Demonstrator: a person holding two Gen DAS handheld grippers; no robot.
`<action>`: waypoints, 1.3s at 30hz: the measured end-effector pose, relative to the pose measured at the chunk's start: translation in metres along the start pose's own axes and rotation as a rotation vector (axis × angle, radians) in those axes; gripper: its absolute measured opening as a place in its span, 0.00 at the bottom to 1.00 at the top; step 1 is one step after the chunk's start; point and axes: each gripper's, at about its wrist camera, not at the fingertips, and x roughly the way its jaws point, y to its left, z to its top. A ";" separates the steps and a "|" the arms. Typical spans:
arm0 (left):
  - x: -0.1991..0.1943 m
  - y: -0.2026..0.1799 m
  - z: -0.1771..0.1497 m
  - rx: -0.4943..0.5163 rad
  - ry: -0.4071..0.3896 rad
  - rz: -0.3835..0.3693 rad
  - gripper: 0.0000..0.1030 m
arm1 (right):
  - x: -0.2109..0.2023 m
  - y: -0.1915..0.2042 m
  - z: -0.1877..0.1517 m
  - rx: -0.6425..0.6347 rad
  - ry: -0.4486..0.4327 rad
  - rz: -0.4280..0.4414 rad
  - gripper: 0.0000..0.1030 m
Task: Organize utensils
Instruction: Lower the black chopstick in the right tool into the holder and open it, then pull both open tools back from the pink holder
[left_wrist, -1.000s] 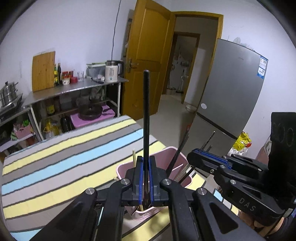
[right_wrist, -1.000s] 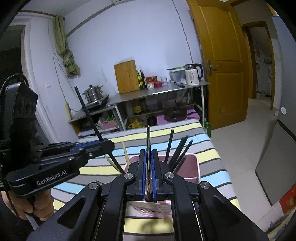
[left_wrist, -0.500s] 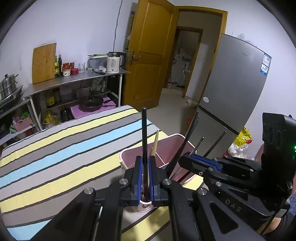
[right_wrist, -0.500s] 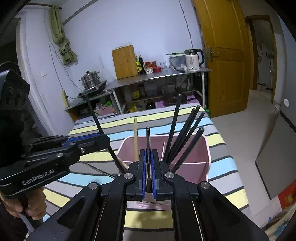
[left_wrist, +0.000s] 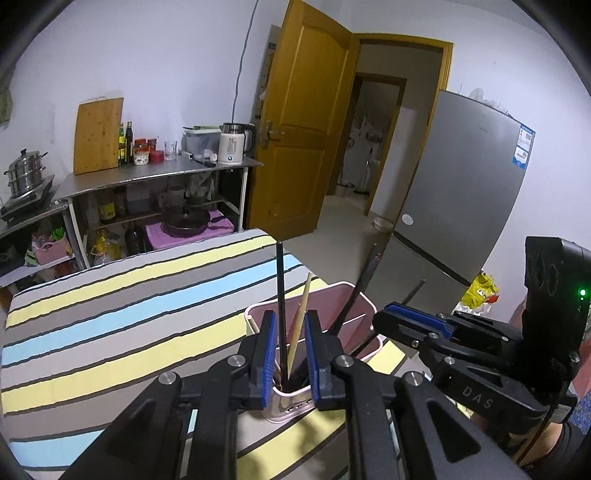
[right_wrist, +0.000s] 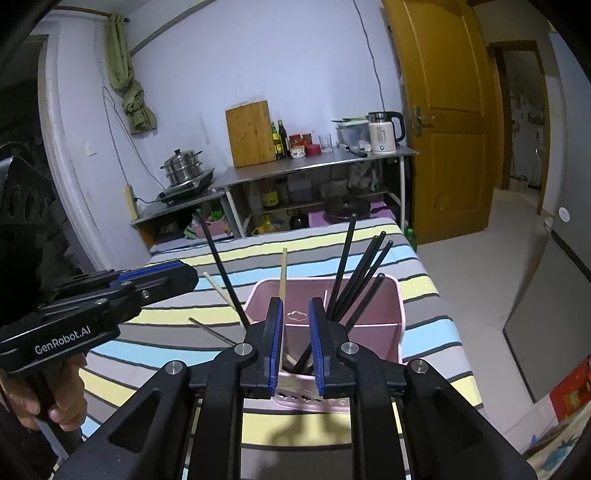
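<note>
A pink divided utensil holder (left_wrist: 360, 314) (right_wrist: 384, 314) stands on the striped table. My left gripper (left_wrist: 289, 356) is open just above its near compartment; a black chopstick (left_wrist: 280, 302) and a light wooden chopstick (left_wrist: 300, 317) stand loose between the fingers inside the holder. My right gripper (right_wrist: 295, 345) is open over the holder. Several black chopsticks (right_wrist: 364, 275) lean in its right compartment, and a wooden chopstick (right_wrist: 283, 271) stands at the left. Each gripper shows in the other's view (right_wrist: 110, 295) (left_wrist: 424, 325).
The striped tablecloth (left_wrist: 110, 325) covers the table. A thin metal stick (right_wrist: 210, 332) and a light chopstick (right_wrist: 219, 290) lie on the cloth left of the holder. A steel shelf with kettle and bottles (left_wrist: 162, 173) stands behind; a grey fridge (left_wrist: 461, 206) is at the right.
Both grippers came down over the holder and opened. The black chopstick left my left gripper and the chopstick left my right gripper; both now stand in the holder.
</note>
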 end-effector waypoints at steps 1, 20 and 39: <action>-0.004 -0.001 -0.001 0.001 -0.007 0.003 0.14 | -0.004 0.000 0.000 0.000 -0.005 -0.001 0.14; -0.041 -0.024 -0.060 0.007 -0.064 0.049 0.26 | -0.044 0.012 -0.034 -0.011 -0.031 0.001 0.15; -0.031 -0.033 -0.132 0.030 -0.074 0.106 0.30 | -0.047 0.019 -0.087 -0.019 -0.013 -0.007 0.16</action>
